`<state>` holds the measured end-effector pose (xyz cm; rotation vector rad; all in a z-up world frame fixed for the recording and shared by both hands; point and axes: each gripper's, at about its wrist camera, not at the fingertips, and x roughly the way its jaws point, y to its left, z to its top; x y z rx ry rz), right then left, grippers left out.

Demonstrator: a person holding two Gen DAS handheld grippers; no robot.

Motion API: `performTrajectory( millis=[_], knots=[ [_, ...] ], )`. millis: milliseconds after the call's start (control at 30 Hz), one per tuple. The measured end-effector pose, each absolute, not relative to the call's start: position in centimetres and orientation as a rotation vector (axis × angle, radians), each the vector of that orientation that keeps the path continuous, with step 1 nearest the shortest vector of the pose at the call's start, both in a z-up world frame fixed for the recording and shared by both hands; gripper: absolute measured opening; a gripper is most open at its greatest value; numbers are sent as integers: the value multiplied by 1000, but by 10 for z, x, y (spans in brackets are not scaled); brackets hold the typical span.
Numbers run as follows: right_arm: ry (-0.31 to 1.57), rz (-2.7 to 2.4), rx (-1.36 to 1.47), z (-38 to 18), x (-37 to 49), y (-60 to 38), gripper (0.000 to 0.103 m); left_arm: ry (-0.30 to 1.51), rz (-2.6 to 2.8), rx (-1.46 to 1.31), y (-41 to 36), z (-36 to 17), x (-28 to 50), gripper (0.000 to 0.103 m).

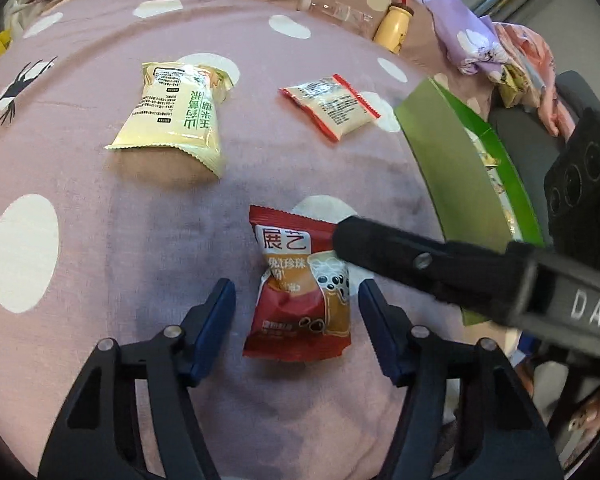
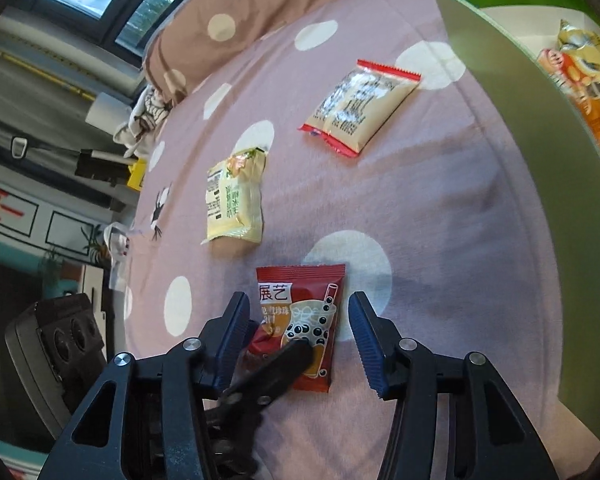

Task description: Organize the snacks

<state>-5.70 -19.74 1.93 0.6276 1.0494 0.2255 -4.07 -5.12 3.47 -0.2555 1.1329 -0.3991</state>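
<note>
A red bubble-tea snack packet (image 1: 300, 292) lies on the pink dotted bedspread (image 1: 100, 208). My left gripper (image 1: 296, 304) is open with the packet between its blue pads. My right gripper (image 2: 298, 328) is open too, straddling the same packet (image 2: 300, 316). The right gripper's black finger (image 1: 400, 256) crosses over the packet's right edge in the left wrist view. A pale yellow packet (image 1: 176, 116) and a red-edged cream packet (image 1: 332, 106) lie farther back. They also show in the right wrist view as yellow (image 2: 236, 196) and cream (image 2: 360, 108).
A green box (image 2: 532, 120) with several snacks inside (image 2: 580, 72) stands at the right; its wall also shows in the left wrist view (image 1: 460, 152). A yellow bottle (image 1: 394, 26) and bunched clothes (image 1: 472, 40) lie at the back. The bed edge drops off on the left.
</note>
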Motion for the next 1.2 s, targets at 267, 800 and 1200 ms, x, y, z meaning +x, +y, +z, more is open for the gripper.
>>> performTrajectory(
  millis=[267,800,1200],
  knots=[
    [1092,219,645,6,-54,-193,45,1106,-402,-225,-61,42,-45,36],
    [731,20,636,99,-127,-296,43,841,-651,-97,-166,121,-62,35],
    [731,-141,738,83,-146,-371,43,911,-799,-29,-247,108,-50,35]
  ],
)
